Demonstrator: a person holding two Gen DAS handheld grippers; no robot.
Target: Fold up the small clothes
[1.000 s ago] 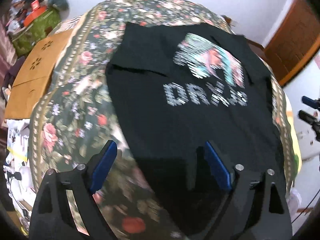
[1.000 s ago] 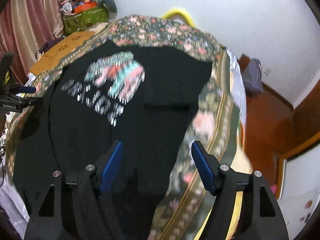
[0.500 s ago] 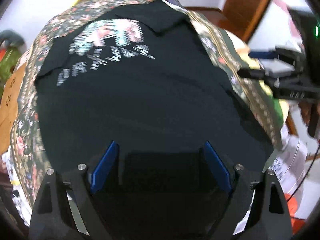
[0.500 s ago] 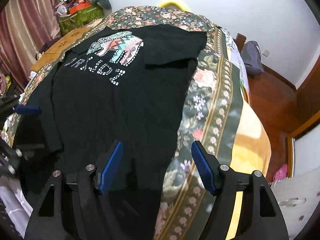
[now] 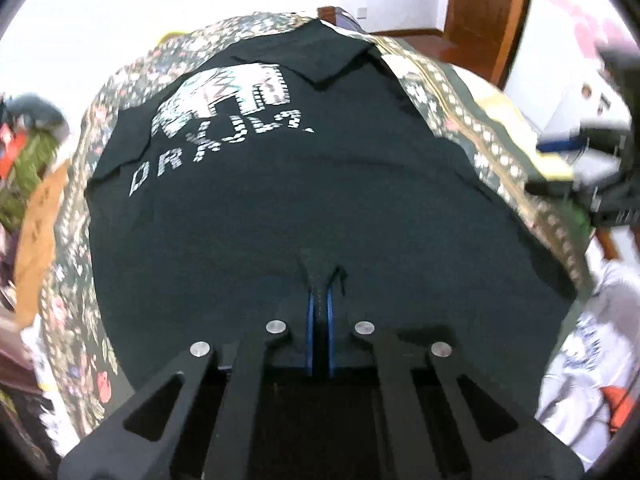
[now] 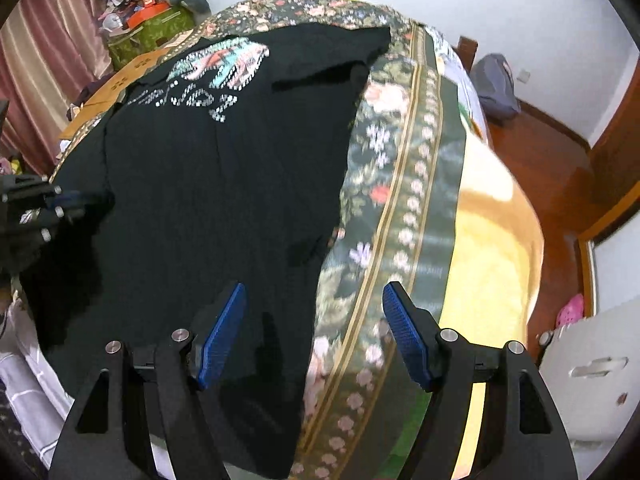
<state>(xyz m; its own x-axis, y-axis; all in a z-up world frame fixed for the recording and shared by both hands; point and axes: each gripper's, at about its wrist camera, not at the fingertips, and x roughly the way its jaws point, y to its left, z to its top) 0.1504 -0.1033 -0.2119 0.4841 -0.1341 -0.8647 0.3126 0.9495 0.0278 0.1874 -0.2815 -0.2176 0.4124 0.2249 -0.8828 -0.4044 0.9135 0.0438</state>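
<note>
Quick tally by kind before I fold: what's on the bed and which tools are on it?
Black T-shirt: 1
Floral bedspread: 1
Hand-held grippers: 2, left hand-held gripper pinching the T-shirt's hem, right hand-held gripper open over the T-shirt's edge
Total: 4

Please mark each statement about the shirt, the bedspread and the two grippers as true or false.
1. The left hand-held gripper pinches the black shirt. True.
2. The right hand-held gripper is shut. False: its jaws stand apart, holding nothing.
3. The shirt lies on a floral bedspread. True.
4. The shirt is plain. False: it bears an elephant print with letters beneath.
</note>
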